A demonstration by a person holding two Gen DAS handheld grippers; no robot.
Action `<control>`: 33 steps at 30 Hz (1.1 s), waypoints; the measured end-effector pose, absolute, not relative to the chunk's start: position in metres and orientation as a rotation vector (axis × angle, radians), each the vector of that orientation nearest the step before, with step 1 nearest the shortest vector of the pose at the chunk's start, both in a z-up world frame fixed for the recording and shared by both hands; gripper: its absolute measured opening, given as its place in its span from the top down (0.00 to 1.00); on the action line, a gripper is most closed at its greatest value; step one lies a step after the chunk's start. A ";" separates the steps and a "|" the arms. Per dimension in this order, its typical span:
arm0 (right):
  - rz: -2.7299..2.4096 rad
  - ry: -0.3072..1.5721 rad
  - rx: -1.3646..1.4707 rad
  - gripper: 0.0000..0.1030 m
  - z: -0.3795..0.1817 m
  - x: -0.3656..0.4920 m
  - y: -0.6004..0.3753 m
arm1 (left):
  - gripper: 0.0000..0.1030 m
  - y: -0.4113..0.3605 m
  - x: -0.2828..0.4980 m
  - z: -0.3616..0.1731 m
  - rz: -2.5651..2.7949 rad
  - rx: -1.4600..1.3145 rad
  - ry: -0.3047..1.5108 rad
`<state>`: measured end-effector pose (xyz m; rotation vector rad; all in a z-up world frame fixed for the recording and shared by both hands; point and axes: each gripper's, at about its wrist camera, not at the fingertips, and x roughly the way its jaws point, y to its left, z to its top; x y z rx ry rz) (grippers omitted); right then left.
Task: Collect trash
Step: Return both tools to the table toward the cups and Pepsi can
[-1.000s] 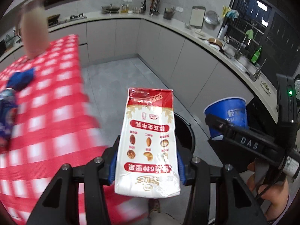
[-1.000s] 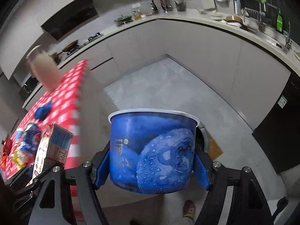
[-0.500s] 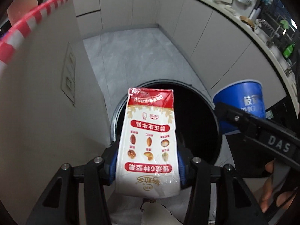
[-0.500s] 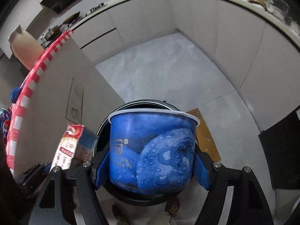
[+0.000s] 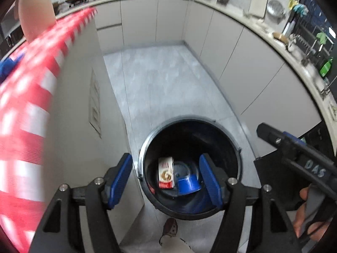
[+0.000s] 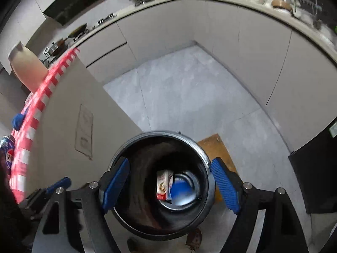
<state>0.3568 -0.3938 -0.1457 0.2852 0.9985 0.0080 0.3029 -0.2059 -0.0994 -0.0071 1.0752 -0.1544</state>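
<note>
Below me on the grey kitchen floor (image 5: 168, 80) stands the bin (image 5: 210, 124). The light carton (image 5: 166, 175) and stiff blue cup (image 5: 187, 186) lie inside. My left gripper (image 5: 166, 179) and right gripper (image 6: 170, 184) have just been opening and hold nothing.

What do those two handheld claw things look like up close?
The left gripper and right gripper match: black angular frames with silver bolts, each finger faced with a ribbed blue pad. Seen from the left wrist camera, the right one carries white letters "DAS".
</note>
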 end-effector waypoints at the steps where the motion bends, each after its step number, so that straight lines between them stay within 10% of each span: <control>1: 0.001 0.986 0.277 0.20 -0.136 0.353 -0.391 | 0.34 -0.203 0.299 -0.090 -0.158 -0.004 1.062; 33: 0.134 0.855 0.186 0.20 -0.015 0.240 -0.013 | 0.30 0.150 0.197 0.000 0.030 -0.051 0.933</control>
